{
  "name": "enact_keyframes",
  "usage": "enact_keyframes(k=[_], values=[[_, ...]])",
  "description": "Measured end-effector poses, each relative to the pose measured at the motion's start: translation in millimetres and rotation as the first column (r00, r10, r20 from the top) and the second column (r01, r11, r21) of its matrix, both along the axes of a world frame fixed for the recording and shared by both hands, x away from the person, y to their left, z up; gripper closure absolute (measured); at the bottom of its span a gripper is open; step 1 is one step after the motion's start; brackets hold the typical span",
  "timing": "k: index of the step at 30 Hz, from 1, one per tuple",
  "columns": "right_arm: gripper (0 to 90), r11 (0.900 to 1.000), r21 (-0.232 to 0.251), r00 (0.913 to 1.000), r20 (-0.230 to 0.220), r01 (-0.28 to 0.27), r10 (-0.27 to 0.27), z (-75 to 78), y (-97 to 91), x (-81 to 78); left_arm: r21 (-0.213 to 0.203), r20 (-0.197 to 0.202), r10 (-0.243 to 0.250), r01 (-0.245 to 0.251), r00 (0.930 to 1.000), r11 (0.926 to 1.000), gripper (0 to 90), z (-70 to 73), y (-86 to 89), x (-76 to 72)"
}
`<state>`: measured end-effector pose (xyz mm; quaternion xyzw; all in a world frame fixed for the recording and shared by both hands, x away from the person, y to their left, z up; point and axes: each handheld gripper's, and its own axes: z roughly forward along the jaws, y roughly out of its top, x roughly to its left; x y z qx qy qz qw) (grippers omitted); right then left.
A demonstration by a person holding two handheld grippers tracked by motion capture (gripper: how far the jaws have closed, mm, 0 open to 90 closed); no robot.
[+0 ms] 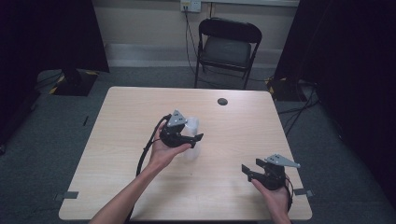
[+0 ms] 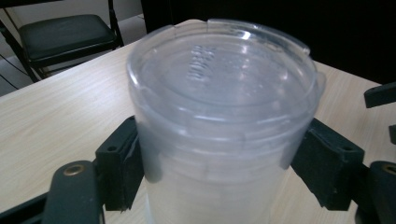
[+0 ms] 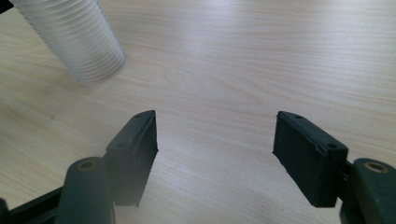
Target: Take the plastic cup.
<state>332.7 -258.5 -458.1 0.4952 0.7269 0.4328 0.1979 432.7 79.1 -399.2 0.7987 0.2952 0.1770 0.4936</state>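
A translucent ribbed container (image 2: 219, 121) with its lid on is pinched by the left gripper (image 1: 183, 135) above the table (image 1: 116, 121) centre, while the right gripper (image 1: 261, 171), spread and empty near the right edge, is probably needed next for the lid.

We take this for a lab or test room set up for recording, not a home or shop. A single pale wood-laminate table (image 1: 140, 112) stands on grey carpet (image 1: 42, 140), with a cable grommet (image 1: 222, 101) near its 12 o'clock edge. Black curtains (image 1: 355, 70) hang at 3 and at 9 o'clock, and a stand's base plate edged with yellow-black hazard tape (image 1: 74, 81) sits on the floor at 10 o'clock. At 12 o'clock a black folding chair (image 1: 228, 46) stands empty against a plain cream wall, beneath a wall socket (image 1: 190, 5) from which cables (image 1: 190, 42) trail. Grey tape marks (image 1: 69, 195) sit on the floor by the table's near corners.
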Motion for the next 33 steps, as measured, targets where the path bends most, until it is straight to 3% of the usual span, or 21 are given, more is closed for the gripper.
enact_keyframes(k=[3,6,10,12,33], values=[[30.4,1.0000,0.005,1.0000,0.001,0.004,-0.004,0.4,-0.8,-0.6,0.007,-0.004,0.011,-0.010,0.9999,0.9999,26.6,-3.1,-2.0,0.4],[30.5,1.0000,0.004,1.0000,-0.002,0.006,-0.006,-0.5,-2.0,-0.5,-0.019,-0.037,0.015,-0.016,0.9992,0.9997,26.8,-6.0,-0.1,3.0],[30.8,1.0000,0.001,1.0000,-0.005,0.002,-0.002,-0.4,-0.5,-0.5,-0.028,-0.041,0.012,-0.013,0.9991,0.9995,25.6,-8.9,-2.0,4.3],[30.9,1.0000,0.000,1.0000,-0.004,-0.004,0.004,-0.9,0.0,-0.7,-0.009,-0.048,0.014,-0.015,0.9987,0.9998,25.1,-11.0,-3.4,5.1],[31.0,1.0000,0.007,1.0000,0.000,0.002,-0.002,-0.5,-2.5,-1.4,-0.001,-0.074,0.043,-0.043,0.9964,0.9991,31.2,-9.6,0.1,5.8]])
